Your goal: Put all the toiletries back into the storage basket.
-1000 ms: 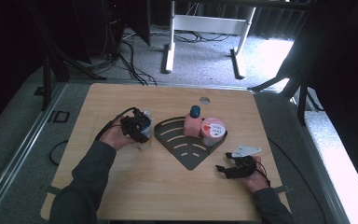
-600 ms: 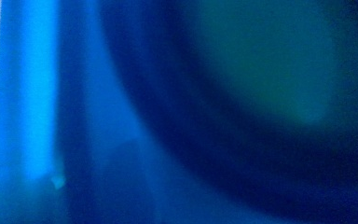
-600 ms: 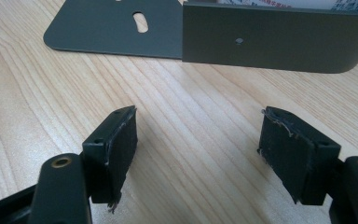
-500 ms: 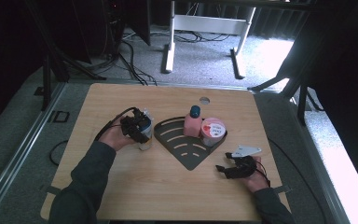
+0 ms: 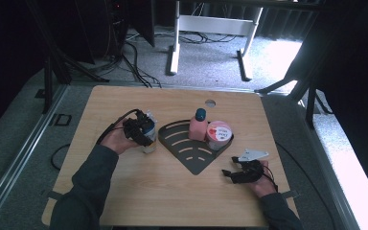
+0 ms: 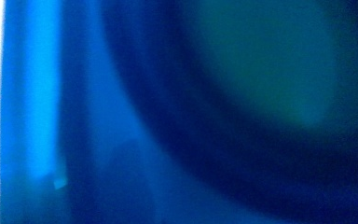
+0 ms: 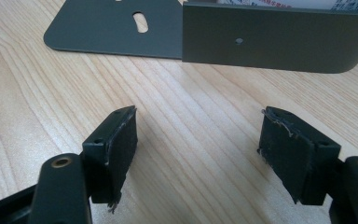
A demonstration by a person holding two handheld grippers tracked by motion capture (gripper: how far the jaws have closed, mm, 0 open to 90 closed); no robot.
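Black jaws of the left gripper [image 5: 141,132] are clamped around a pale bottle with a blue cap [image 5: 149,139], which stands upright on the wooden table [image 5: 139,191] just off the 9 o'clock edge of the dark corner shelf [image 5: 194,153]; the left gripper view, pressed against the bottle, gives nothing but a blur of blue. The left hand [image 5: 117,141] wraps the gripper from the 8 o'clock side, and a cable loops from it toward 10 o'clock. On the shelf, a quarter-round metal tray with slotted floor, 2 things stand side by side at its far corner: a pink bottle with a dark teal cap [image 5: 198,125] and, touching it at 3 o'clock, a round pink-lidded tub [image 5: 219,134]. At 5 o'clock from the shelf, the right gripper [image 5: 234,173] rests low on the table in the right hand [image 5: 261,182], a grey 3-cornered plate on top. In the right gripper view its 2 jaws stand wide apart with only bare wood between them, and the shelf's upright wall [image 7: 275,39] lies ahead at 12 o'clock, well apart from the pads [image 7: 121,137].
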